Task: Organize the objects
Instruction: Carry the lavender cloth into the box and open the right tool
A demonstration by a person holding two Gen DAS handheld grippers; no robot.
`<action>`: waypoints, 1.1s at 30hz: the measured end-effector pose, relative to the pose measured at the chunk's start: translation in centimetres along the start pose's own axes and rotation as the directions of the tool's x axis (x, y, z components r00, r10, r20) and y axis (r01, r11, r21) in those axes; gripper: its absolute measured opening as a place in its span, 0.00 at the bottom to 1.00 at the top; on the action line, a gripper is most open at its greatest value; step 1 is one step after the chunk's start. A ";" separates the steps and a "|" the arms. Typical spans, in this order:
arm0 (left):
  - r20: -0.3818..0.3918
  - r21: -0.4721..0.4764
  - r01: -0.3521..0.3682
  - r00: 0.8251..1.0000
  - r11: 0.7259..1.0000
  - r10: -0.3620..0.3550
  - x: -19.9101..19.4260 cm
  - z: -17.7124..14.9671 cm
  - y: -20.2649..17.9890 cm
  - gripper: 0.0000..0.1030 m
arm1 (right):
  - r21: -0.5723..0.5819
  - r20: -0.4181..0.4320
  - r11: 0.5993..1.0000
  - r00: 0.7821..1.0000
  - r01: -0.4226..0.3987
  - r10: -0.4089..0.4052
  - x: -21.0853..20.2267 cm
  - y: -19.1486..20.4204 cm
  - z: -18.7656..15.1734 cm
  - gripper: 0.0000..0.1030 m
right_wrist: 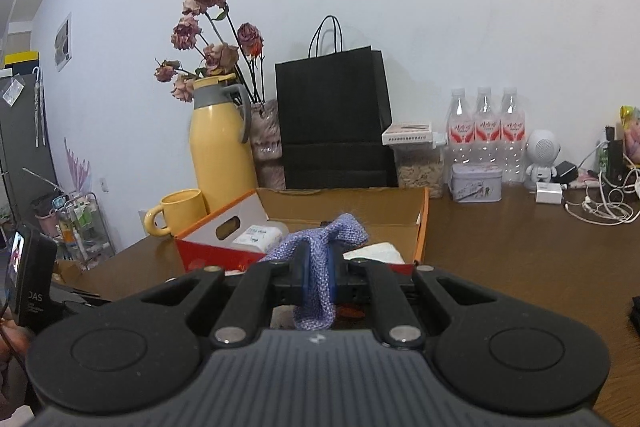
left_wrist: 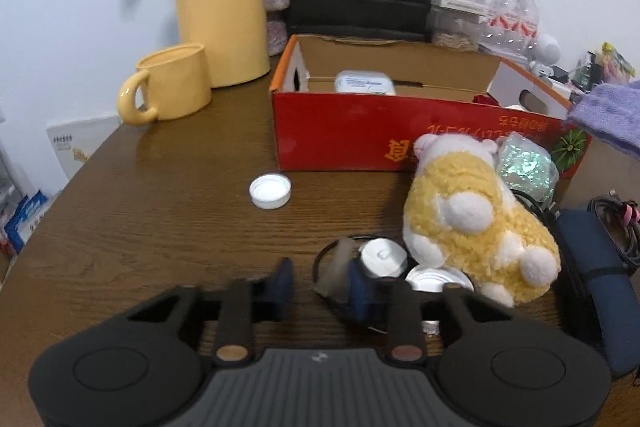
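Right hand-held gripper (right_wrist: 318, 277) pinching purple knit cloth (right_wrist: 316, 259), cloth hiding part of red box (right_wrist: 422, 223) interior.

The left gripper (left_wrist: 320, 287) is built of matte black plastic: two rounded housings, each with a shallow circular recess, flank a grey ribbed centre plate bearing a small pale logo. Two black link bars run forward, each pinned by a copper-toned round screw, to blue-padded fingers (left_wrist: 282, 277). The right gripper (right_wrist: 318, 267) has the same build, with silver screws and blue pads.
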State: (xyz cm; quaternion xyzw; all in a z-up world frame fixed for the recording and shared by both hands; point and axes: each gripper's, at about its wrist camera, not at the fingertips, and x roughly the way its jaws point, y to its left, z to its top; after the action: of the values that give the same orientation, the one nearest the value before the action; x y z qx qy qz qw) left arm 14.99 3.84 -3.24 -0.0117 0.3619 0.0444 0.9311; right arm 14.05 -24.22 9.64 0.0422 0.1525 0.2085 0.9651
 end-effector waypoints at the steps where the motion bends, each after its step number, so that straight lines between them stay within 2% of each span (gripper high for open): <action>1: 0.002 0.001 0.016 1.000 1.000 -0.016 -0.1 0.0 0.0 0.11 | 0.001 -0.003 1.000 1.000 -0.001 0.001 0.1 0.0 -0.1 0.08; 5: 0.031 -0.001 0.040 0.999 0.999 -0.040 -1.0 -0.3 0.3 0.04 | 0.005 -0.014 1.000 1.000 -0.003 0.003 0.3 0.0 -0.3 0.08; 15: 0.104 -0.030 0.037 0.994 0.999 -0.034 -3.3 0.5 0.8 0.03 | 0.014 -0.013 1.000 1.000 -0.007 0.007 0.6 0.1 -0.5 0.08; 24: 0.188 -0.018 0.044 0.981 0.999 -0.040 -4.6 3.0 0.2 0.03 | 0.006 -0.004 1.000 1.000 -0.019 0.019 1.4 0.4 0.1 0.08; 33: 0.258 -0.008 0.070 0.964 0.997 -0.066 -4.2 6.5 -1.2 0.03 | 0.007 0.022 0.999 0.999 -0.034 0.034 3.6 0.7 1.3 0.08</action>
State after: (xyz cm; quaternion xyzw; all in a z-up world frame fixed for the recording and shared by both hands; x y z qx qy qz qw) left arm 16.37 2.72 4.39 -0.0260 0.2367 0.0165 0.9711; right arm 17.27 -22.11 9.94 0.0508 0.1421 0.2239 0.9629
